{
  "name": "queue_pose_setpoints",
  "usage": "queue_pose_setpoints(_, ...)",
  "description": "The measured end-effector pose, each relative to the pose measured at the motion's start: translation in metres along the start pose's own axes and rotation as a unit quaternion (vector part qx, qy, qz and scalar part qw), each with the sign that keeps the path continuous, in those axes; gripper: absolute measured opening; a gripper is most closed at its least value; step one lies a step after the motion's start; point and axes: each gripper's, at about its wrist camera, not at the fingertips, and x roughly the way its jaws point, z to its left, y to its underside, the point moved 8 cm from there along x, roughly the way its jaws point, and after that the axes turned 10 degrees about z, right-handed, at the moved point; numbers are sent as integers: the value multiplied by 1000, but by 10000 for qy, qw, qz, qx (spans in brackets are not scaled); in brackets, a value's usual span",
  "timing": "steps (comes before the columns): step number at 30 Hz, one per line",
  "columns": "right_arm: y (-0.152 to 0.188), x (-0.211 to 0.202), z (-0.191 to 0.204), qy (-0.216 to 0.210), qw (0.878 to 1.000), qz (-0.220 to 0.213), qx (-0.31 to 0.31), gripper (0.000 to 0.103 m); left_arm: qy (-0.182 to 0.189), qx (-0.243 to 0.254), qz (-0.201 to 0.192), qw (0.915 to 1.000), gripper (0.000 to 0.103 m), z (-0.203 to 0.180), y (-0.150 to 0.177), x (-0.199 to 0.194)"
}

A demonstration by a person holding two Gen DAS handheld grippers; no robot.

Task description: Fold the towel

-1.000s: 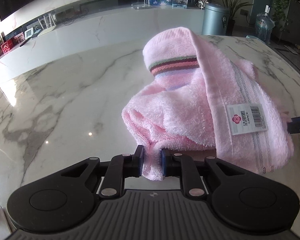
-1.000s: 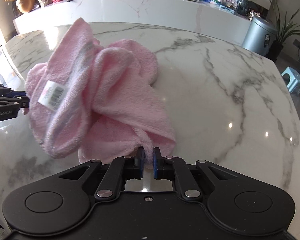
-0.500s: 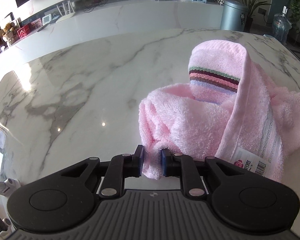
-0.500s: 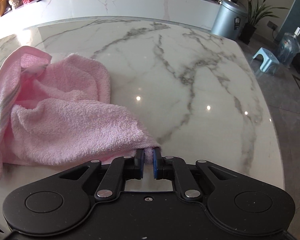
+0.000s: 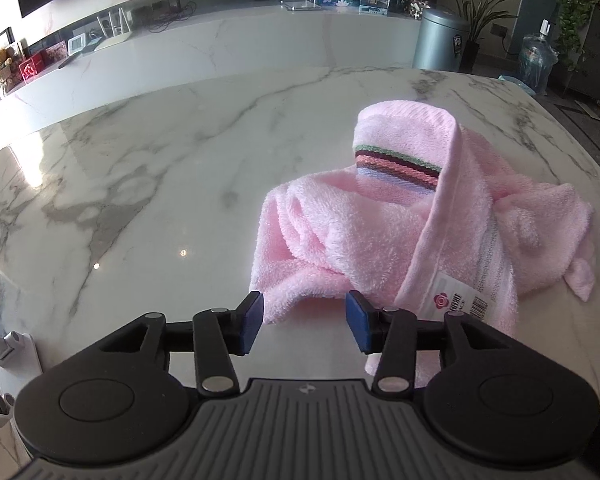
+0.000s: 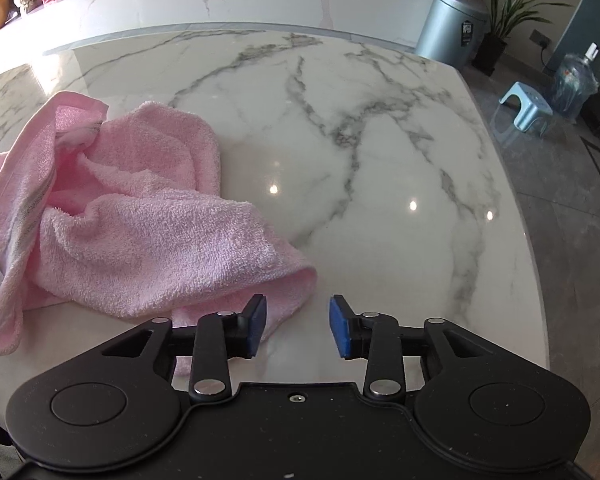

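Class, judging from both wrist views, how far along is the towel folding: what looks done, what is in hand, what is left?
Done: nothing shows as folded; the pink towel lies crumpled on the marble table. In hand: nothing; the left gripper and right gripper are both open, with towel ends beside their fingertips. Left: spreading it flat and making every fold.

One towel [image 5: 400, 232], two claws, one marble table [image 5: 160, 184].

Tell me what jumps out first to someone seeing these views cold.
The crumpled pink towel heaped on the white marble table, its striped band standing up at the back. Then the open left gripper and right gripper, blue pads spread near the towel's edge, gripping nothing.
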Motion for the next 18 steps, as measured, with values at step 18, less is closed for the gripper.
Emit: queue_pose_setpoints(18,35,4,42,-1046,9945,0,43,41,1064,487,-117,9931,49,-51,9,-25)
